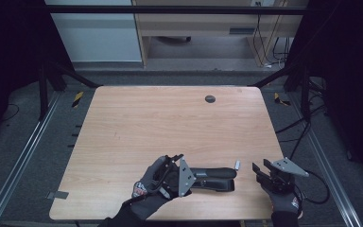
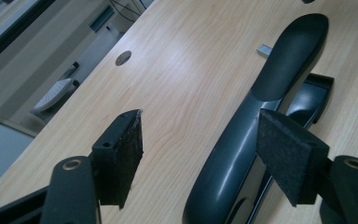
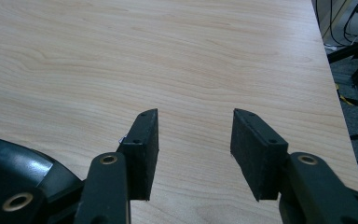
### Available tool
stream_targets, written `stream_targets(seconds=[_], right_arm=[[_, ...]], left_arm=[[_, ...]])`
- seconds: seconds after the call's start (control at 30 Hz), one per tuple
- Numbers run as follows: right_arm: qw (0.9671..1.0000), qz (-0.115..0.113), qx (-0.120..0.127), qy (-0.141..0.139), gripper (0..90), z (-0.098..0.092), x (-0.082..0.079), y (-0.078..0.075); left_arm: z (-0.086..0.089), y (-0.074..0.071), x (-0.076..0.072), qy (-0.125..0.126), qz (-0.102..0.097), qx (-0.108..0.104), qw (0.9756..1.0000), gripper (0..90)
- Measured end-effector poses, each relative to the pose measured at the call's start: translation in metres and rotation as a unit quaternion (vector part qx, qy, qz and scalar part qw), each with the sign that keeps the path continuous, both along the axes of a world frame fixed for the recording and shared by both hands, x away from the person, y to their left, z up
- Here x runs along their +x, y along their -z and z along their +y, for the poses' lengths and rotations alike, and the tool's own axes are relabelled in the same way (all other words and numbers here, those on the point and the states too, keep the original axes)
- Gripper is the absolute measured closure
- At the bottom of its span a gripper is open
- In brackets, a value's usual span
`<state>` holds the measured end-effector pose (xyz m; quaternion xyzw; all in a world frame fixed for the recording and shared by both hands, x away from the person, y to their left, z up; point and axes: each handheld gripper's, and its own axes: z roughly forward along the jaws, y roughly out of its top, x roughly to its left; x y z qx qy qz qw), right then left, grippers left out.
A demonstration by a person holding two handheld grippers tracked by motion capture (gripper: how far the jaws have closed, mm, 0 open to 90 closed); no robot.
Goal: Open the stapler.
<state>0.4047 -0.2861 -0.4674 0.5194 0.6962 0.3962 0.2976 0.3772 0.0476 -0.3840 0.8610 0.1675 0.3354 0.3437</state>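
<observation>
So the black stapler [image 1: 212,178] lies flat on the tabletop [image 1: 170,123] in the lower middle of the high view, long axis running left to right, with a small metal bit [image 1: 237,165] (can't tell what it is) just off its upper right end. The left hand-held gripper [image 1: 182,176] sits at the stapler's left end with its jaws spread wide; in the left gripper view the stapler's curved top arm [image 2: 242,140] runs up between the pads, much closer to the right pad [image 2: 284,158] than the left pad [image 2: 126,149], and nothing is squeezing it yet as far as I can see. The right hand-held gripper [image 1: 261,171] hovers at the lower right of the high view, jaws also wide and holding nothing, just beside the stapler's right end but apart from it; in the right gripper view the stapler's glossy body [image 3: 18,172] peeks in at the lower left corner. My take: the step here is getting a grip on the stapler with the left one. To do it well I'd shift left a touch so the arm sits centred between the pads, then close squarely across the sides. That glossy rounded plastic probably wants to squirt out if pinched off-centre. Right one can steady the far end.
</observation>
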Motion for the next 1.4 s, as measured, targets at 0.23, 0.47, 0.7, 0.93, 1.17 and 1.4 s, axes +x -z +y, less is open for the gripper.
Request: stream_targets(seconds=[0.23,0.47,0.7,0.93,1.17,1.4], right_arm=[[1.0,0.001,-0.003,-0.001,53.2,0.0,0.001,0.001],[1.0,0.003,-0.001,-0.002,55.3,-0.001,0.001,0.001],[0.9999,0.005,-0.005,-0.008,57.7,0.0,0.001,0.001],[0.9999,0.002,-0.009,-0.011,59.8,0.0,0.001,0.002],[0.9999,0.004,-0.004,-0.009,61.2,0.0,0.001,0.001],[0.9999,0.003,-0.001,-0.01,62.7,-0.001,0.0,0.001]], left_arm=[[-0.018,0.0,-0.002,0.014,-0.002,0.017,0.9998,31.1],[-0.031,0.006,-0.003,0.017,-0.006,0.033,0.9993,31.0],[-0.047,0.016,-0.005,0.025,-0.008,0.049,0.9984,30.9],[-0.057,0.02,-0.005,0.03,-0.014,0.06,0.9976,30.7],[-0.069,0.025,-0.006,0.036,-0.022,0.075,0.9963,30.5],[-0.081,0.029,-0.006,0.041,-0.032,0.095,0.9941,29.7]])
